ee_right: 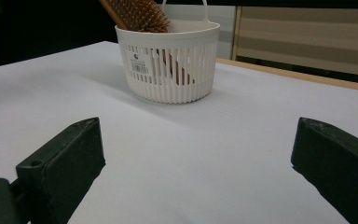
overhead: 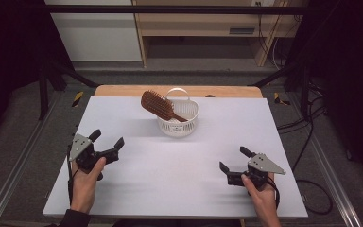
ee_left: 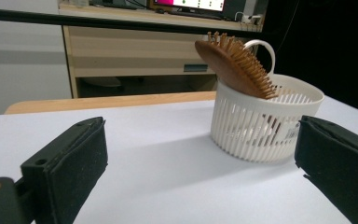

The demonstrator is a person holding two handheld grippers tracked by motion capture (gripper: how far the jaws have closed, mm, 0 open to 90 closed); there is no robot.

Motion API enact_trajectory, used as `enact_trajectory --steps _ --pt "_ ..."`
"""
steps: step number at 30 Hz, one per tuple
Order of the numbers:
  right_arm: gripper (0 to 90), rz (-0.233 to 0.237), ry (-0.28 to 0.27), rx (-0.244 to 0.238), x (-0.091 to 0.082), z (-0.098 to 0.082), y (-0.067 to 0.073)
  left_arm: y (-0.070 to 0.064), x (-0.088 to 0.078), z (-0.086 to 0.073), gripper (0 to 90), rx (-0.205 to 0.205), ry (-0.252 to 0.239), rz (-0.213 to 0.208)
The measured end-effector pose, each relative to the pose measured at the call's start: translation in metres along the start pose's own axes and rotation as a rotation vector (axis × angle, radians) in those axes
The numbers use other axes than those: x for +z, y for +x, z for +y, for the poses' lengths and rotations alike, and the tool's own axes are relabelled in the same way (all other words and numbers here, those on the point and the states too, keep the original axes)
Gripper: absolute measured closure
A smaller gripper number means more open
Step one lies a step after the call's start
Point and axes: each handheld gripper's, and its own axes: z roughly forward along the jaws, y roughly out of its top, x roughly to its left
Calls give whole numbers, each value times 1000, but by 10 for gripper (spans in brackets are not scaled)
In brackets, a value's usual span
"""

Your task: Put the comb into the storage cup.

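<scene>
White slotted plastic basket stands upright on the white surface, toward the far edge and about centred left-to-right. It has a loop handle rising from its far rim. A brown wooden paddle hairbrush sits in the basket handle-down: the handle end goes down inside, and the bristled head leans out over the rim toward the left in the high view, tilted, not upright. In the left gripper view the hairbrush head rests against the basket rim with the bristles facing up and right. In the right gripper view the basket shows a small label w/ barcode on its wall, and the brush handle can be seen through the slots; print on the label is too small to read.

Left hand-held gripper is held in the person's left hand near the front-left of the surface, jaws spread wide apart w/ nothing between them, pointing toward the basket. Right hand-held gripper is in the right hand near the front-right, jaws likewise spread wide and empty, also aimed at the basket. Both are well apart from the basket and from each other. Whether either one touches the surface is hard to tell; they look to be just above it.

Beyond the surface: a wooden strip along its far edge, then a light wood shelf unit against the wall.
</scene>
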Motion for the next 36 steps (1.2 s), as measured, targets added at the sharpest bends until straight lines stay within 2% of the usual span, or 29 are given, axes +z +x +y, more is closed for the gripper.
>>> enact_trajectory --steps 12,17,22,29,32,36 --pt "28 -5 6 -1 -1 -1 -1 9 -24 -23 20 6 2 21" --pt "28 -8 6 -1 -1 -1 0 11 -29 -27 20 37 9 25" --pt "28 -12 5 0 -2 -1 -1 9 -33 -30 20 46 12 14" --pt "28 -15 3 -1 -4 -1 -2 3 -38 -33 19 37 2 -4" --pt "31 -16 3 -1 -4 -1 -2 2 -38 -35 19 62 11 -13" --pt "32 -23 4 -2 -5 -1 -2 1 -39 -37 18 59 14 -20"
